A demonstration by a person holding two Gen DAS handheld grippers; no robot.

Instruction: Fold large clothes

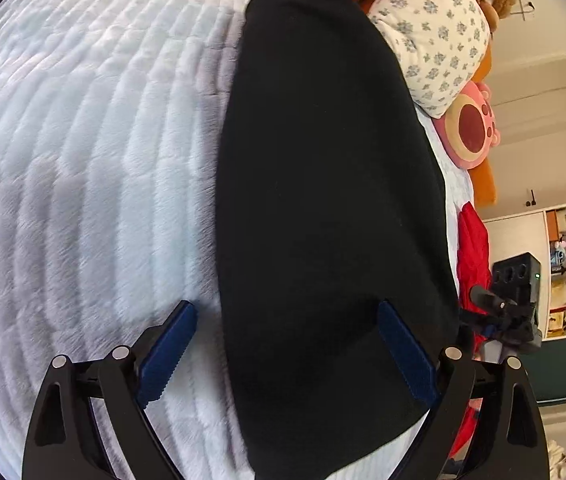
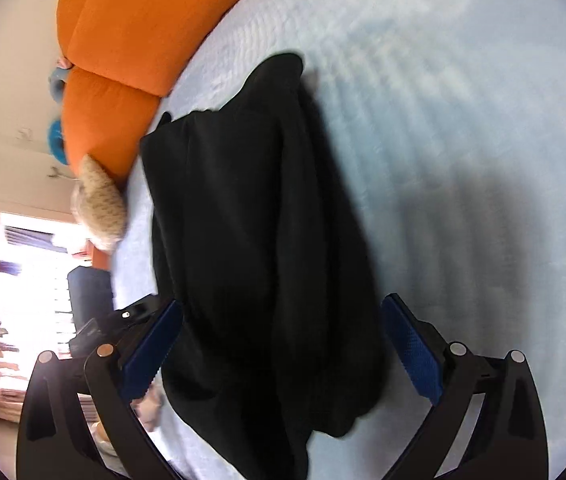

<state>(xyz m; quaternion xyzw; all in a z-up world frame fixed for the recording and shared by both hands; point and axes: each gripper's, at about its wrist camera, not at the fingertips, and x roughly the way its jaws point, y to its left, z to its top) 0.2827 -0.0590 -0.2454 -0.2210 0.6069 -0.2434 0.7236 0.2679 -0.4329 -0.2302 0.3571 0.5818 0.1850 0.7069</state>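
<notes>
A black garment (image 1: 323, 200) lies folded into a long strip on the pale plush blanket (image 1: 83, 160). In the left wrist view my left gripper (image 1: 287, 306) hovers open over its near end. One blue pad (image 1: 171, 344) is over the blanket, and the other (image 1: 407, 356) is over the cloth; neither presses on it. In the right wrist view the black garment (image 2: 259, 240) runs away from my right gripper (image 2: 283, 304). That gripper stands wide open above the cloth, with its pads (image 2: 411, 348) apart on either side of the strip.
Orange cushions (image 2: 123, 40) line the bed's head, with a floral pillow (image 1: 435, 36), a pink plush toy (image 1: 471, 128) and a red cloth (image 1: 473, 248) beside the garment. A beige knitted item (image 2: 101, 204) lies near the cushions. White shelves (image 1: 563, 272) stand beyond the bed.
</notes>
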